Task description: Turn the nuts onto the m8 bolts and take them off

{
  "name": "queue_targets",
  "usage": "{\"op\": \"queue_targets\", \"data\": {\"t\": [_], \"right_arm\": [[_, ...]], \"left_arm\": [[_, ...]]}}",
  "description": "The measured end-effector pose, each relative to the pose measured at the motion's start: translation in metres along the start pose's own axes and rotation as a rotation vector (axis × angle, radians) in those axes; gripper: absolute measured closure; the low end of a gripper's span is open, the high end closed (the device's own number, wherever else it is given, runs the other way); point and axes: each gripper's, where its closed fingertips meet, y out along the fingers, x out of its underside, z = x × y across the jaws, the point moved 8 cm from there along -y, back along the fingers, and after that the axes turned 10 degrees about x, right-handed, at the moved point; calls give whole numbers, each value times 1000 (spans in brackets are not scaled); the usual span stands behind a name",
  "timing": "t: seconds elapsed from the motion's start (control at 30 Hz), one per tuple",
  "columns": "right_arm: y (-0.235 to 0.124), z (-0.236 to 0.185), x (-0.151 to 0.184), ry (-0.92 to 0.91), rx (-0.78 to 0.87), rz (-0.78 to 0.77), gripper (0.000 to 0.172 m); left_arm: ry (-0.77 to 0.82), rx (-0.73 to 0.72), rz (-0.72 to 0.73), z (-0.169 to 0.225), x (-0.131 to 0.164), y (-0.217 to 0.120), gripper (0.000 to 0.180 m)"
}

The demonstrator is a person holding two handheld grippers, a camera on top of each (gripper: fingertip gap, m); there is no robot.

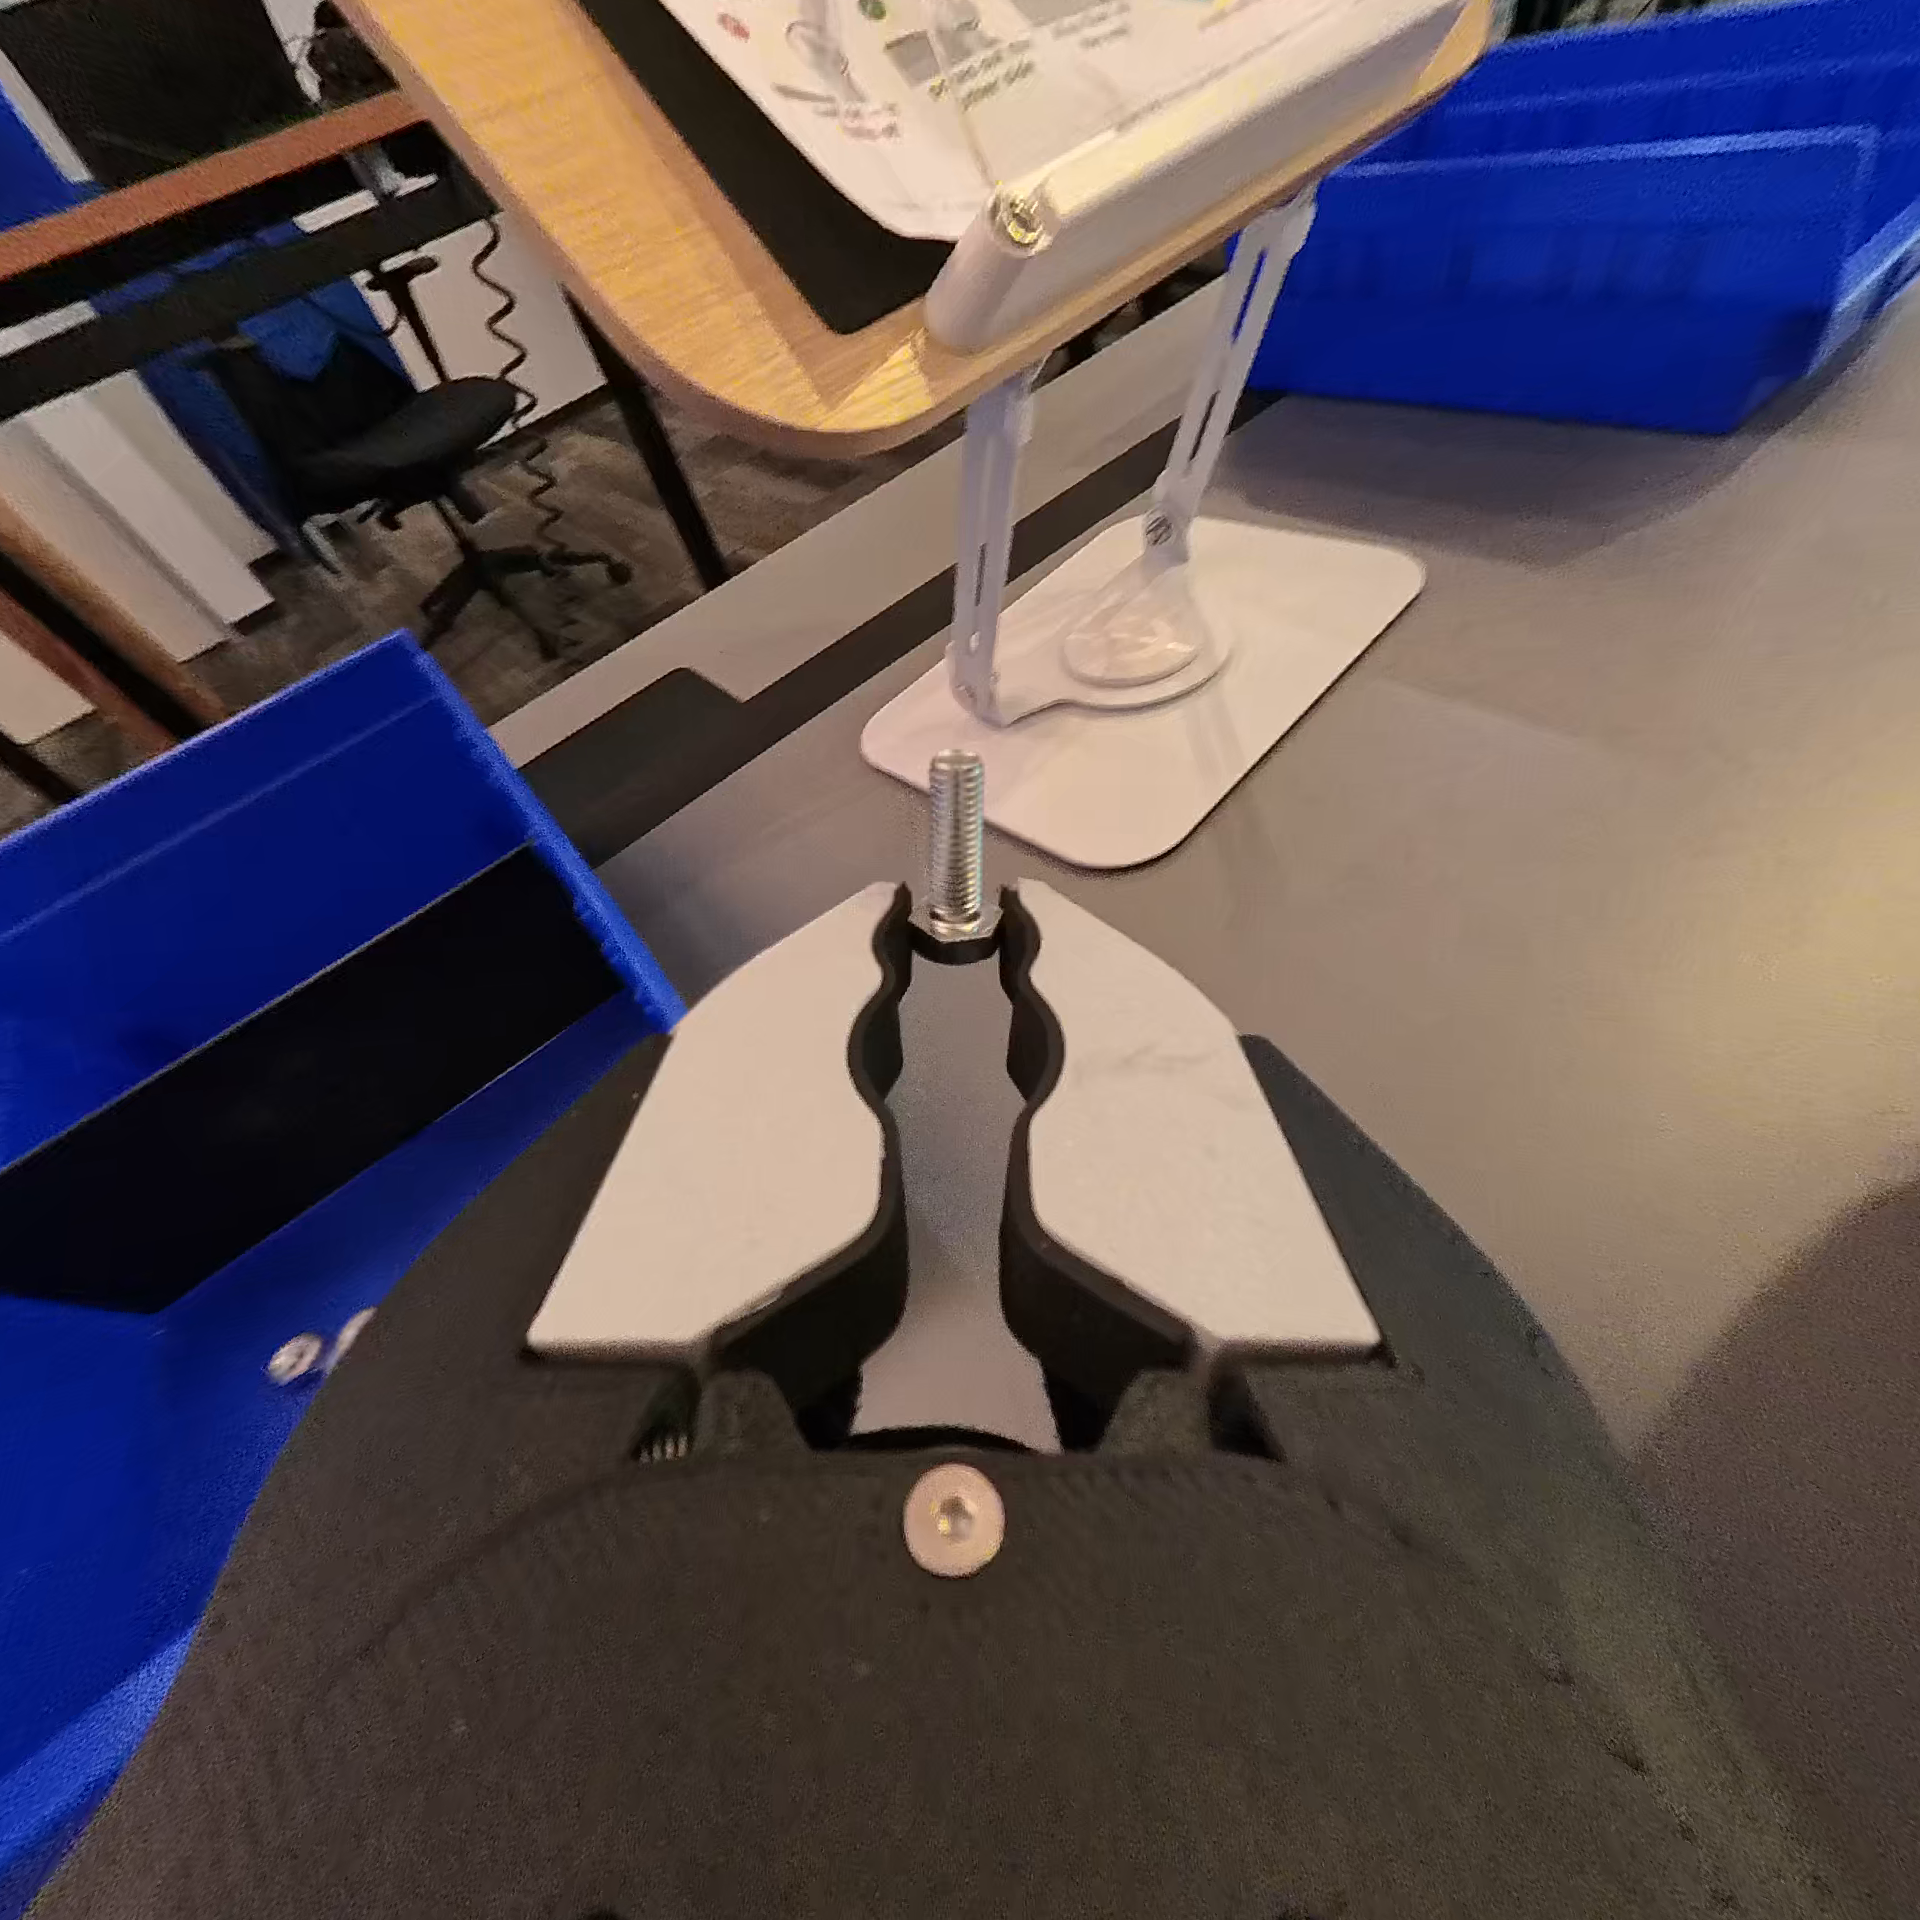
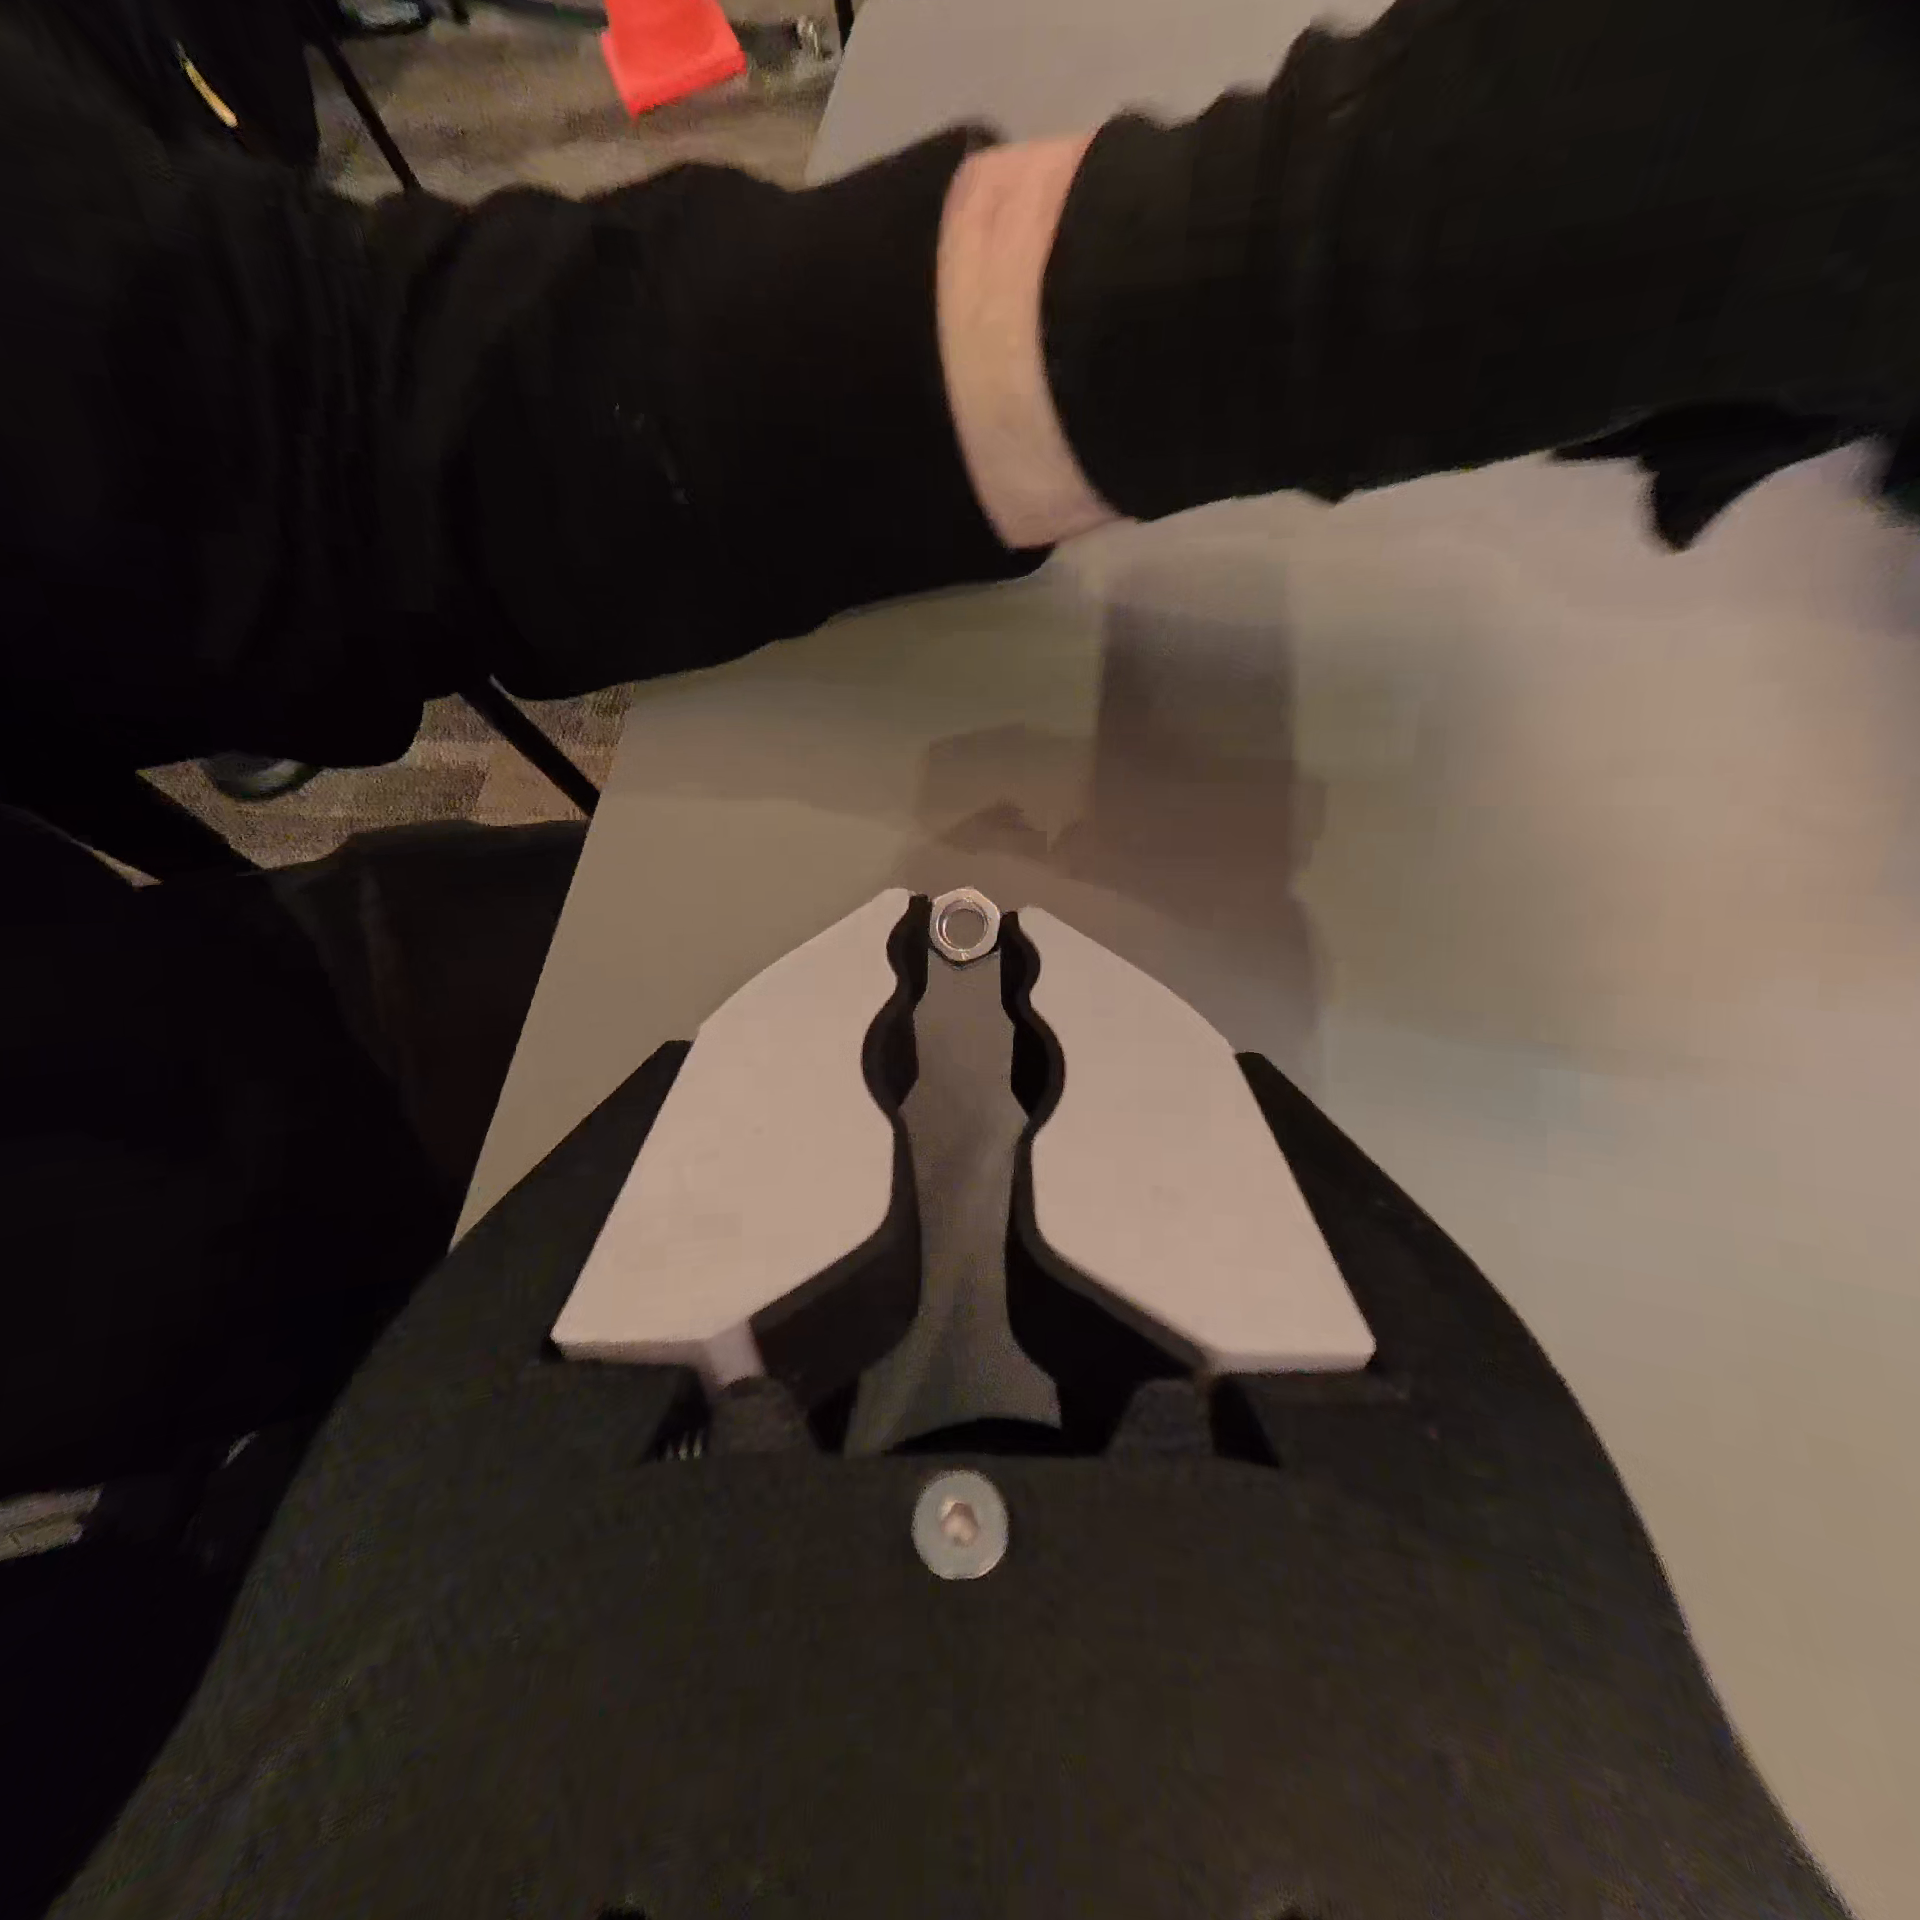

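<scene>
My left gripper is shut on the hex head of a silver bolt. The bolt's threaded shank stands up and away from the fingertips, above the grey table. No nut shows on its thread. My right gripper is shut on a silver hex nut, gripped by its flats at the very fingertips with its hole facing the camera. It hangs above the grey table near the table's edge. Neither view shows the other gripper's fingers.
A blue bin stands close at the left and another blue bin at the back right. A white stand holds a sheet holder above the table. A person's dark-sleeved arm crosses the right wrist view. The left gripper's tips are roughly 20 centimeters from the right gripper's.
</scene>
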Motion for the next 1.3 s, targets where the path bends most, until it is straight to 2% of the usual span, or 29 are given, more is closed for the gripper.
{"op": "queue_targets", "data": {"t": [0.2, 0.47, 0.9, 1.3], "right_arm": [[-59, 55, -11, 30, 78, 93, 158], [-108, 107, -26, 22, 153, 217, 159], [-121, 127, -26, 4, 134, 289, 159], [-114, 132, -15, -41, 133, 241, 159]], "left_arm": [[-103, 167, 106, 14, -1, 12, 165], [-36, 272, 115, 37, -3, 25, 165], [99, 327, 79, 63, -6, 36, 165], [128, 350, 67, 71, -8, 42, 165]]}}
